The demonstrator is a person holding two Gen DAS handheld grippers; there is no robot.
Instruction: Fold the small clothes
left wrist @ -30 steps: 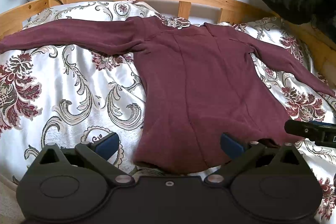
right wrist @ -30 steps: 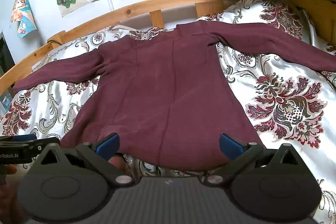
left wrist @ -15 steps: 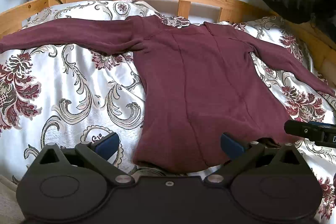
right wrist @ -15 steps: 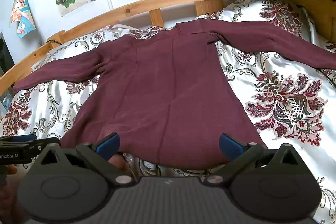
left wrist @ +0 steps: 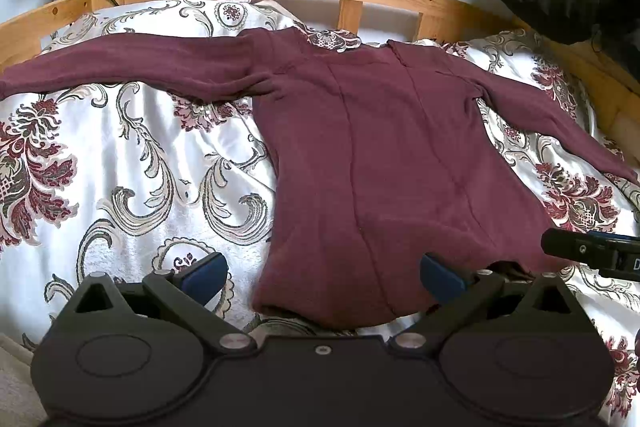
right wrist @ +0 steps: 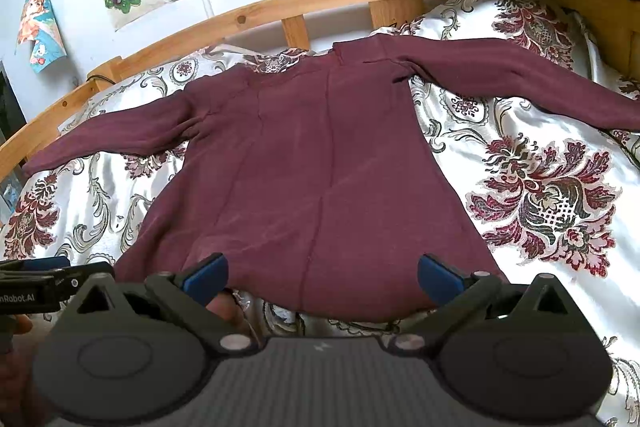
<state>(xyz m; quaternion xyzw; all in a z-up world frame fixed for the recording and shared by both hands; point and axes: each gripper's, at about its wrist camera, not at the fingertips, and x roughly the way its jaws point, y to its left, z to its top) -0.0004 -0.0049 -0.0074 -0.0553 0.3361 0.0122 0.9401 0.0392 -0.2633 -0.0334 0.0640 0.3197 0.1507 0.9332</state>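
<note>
Maroon long-sleeved top (left wrist: 372,163): spread flat on the patterned bedspread (left wrist: 120,179), no fold made yet.

The top fills the centre of both views, long axis running from the hem at lower centre to the neckline at upper centre, sleeves out toward the left and right edges. The left gripper (left wrist: 322,273) and right gripper (right wrist: 322,273) both hang at the hem with jaws spread wide, holding nothing. The left one brackets the hem's left corner, the right one the right portion; each is nearest its own side.
</note>
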